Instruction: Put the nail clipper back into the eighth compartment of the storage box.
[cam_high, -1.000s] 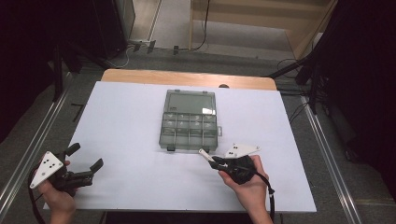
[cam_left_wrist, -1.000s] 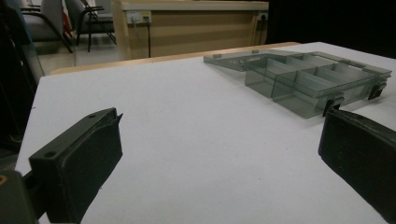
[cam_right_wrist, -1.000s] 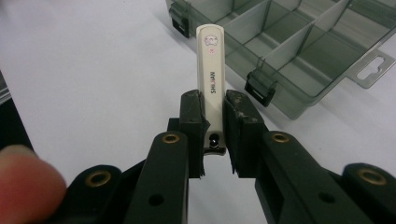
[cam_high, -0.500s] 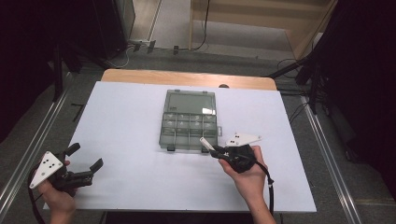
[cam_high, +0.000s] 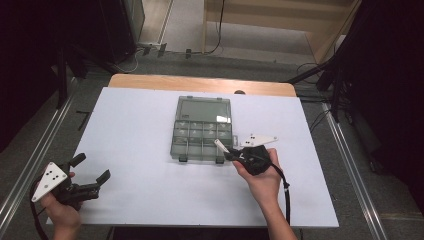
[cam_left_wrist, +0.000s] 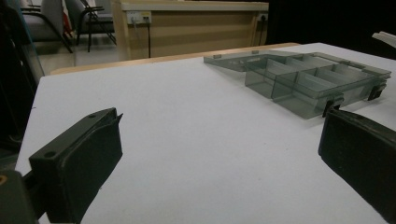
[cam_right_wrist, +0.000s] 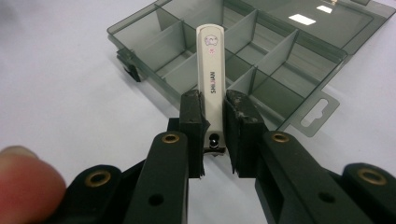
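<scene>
Right tool (cam_right_wrist: 214, 122): clamped on the near end of a white nail clipper (cam_right_wrist: 211, 79), whose free end projects over the near right compartments of the open grey organiser box (cam_right_wrist: 261, 56). In the high view the clipper (cam_high: 221, 146) sits at the box's (cam_high: 202, 129) near right corner, mid-worktop (cam_high: 135, 125).

Left tool (cam_high: 82, 176): jaws apart, holding nothing, at the near left of the worktop, well apart from the box.

Recommendation: carry the clipper level over one compartment, keep it clear of the dividers, lower before release.

Markings: the clipper body reads "SHUJIAN", as best legible, with a small logo near its far end.
</scene>
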